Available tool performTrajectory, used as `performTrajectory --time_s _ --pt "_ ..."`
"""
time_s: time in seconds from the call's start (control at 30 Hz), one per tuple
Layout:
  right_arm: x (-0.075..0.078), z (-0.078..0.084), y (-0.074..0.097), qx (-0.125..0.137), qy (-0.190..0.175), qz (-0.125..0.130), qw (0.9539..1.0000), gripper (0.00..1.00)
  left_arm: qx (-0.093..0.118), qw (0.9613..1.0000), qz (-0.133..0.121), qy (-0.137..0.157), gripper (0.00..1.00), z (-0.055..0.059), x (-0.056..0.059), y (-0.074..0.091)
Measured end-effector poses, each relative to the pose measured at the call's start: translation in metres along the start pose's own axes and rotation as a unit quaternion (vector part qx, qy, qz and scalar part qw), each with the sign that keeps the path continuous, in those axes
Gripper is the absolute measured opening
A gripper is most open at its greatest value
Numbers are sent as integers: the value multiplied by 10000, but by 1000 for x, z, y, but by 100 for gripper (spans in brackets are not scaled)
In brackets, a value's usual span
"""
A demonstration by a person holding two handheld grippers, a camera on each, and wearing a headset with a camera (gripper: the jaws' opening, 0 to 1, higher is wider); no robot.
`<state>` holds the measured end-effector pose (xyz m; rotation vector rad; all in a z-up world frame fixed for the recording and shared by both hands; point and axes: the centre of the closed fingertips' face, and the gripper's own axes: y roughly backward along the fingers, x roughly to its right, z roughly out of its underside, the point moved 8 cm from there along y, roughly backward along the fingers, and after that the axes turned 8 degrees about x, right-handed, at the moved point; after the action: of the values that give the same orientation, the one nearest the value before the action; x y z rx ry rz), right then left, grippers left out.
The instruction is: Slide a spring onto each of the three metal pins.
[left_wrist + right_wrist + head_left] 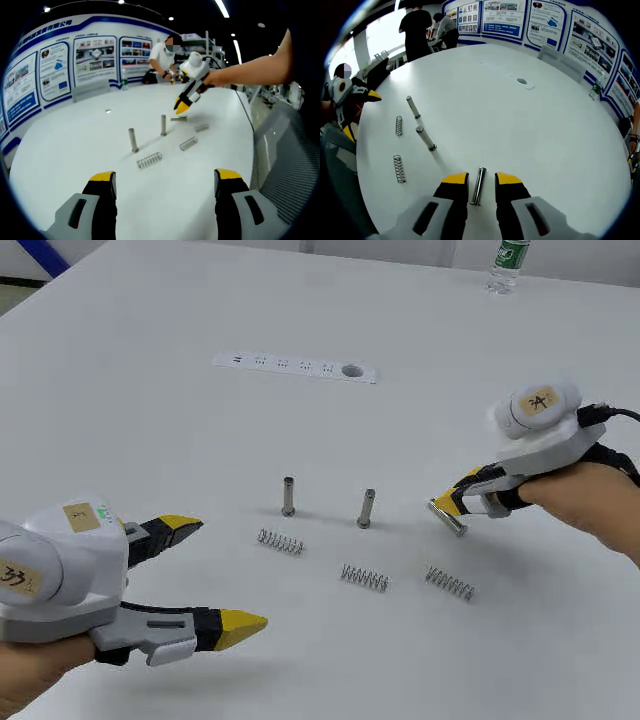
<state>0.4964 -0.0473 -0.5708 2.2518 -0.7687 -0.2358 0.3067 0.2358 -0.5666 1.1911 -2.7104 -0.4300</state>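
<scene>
Brackets a short grey metal pin (479, 186) between the close-set jaws of the yellow-tipped right gripper (452, 504), long axis running forward along them, low over the white table (150, 440); cannot tell whether clamped or merely straddled, with slivers of table showing either side. Nearest that pin, on the person's side and roughly parallel: the rightmost of three coiled wire springs (449, 583), with two more grey pins (288, 496) upright further left. Holds the yellow-tipped left gripper (232, 572) wide open, empty, well apart from both.

Matt white table (150, 430); I read dull grey metal on each pin (288, 496), bright wire on each spring (280, 541), smooth white plastic on my left gripper (228, 572).
</scene>
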Motion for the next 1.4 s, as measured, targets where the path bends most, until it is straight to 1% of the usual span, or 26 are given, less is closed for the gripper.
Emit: performTrajectory --time_s 0.07,0.17,0.27,0.33,0.5,0.53,0.77,0.97,1.03,1.1,1.2,1.27,1.33,1.4 --pt "1 0 -4 -120 -3 21 9999 20 -3 10000 7 10 81 0 0 0" --pt "1 -2 -8 -199 -37 5 9998 18 -4 10000 5 18 81 0 0 -1" --pt "2 -1 -13 -384 -18 12 9993 16 -4 10000 3 19 81 1 -1 -2" --pt "1 0 -16 -480 -48 -52 9988 16 -3 10000 6 27 80 1 -1 -2" --pt "4 2 -22 -659 -48 -73 9978 15 -4 10000 -5 39 80 2 -2 -1" --pt "5 3 -22 -741 -27 -72 9972 14 -9 10000 -12 45 80 3 -3 -1" --pt "5 3 -26 -939 28 -146 9955 13 -4 10000 -59 77 79 3 -4 1" --pt "4 2 -29 -1100 111 -248 9936 11 3 10000 -52 75 79 3 -3 0" --pt "3 0 -30 -1176 175 -247 9926 11 -5 10000 -37 63 78 2 -2 -1" --pt "2 -1 -31 -1248 140 -232 9918 10 -4 10000 -27 60 78 2 -2 -1" --pt "2 -1 -31 -1315 86 -172 9911 10 8 10000 -23 58 78 2 -2 -2" --pt "2 0 -30 -1309 72 -122 9913 10 11 10000 -24 49 77 1 -2 -2" --pt "1 1 -29 -1220 -38 -24 9925 9 20 10000 -29 40 77 0 -2 -2" --pt "2 3 -27 -1101 -74 25 9939 9 24 10000 -36 36 77 0 -2 -1"
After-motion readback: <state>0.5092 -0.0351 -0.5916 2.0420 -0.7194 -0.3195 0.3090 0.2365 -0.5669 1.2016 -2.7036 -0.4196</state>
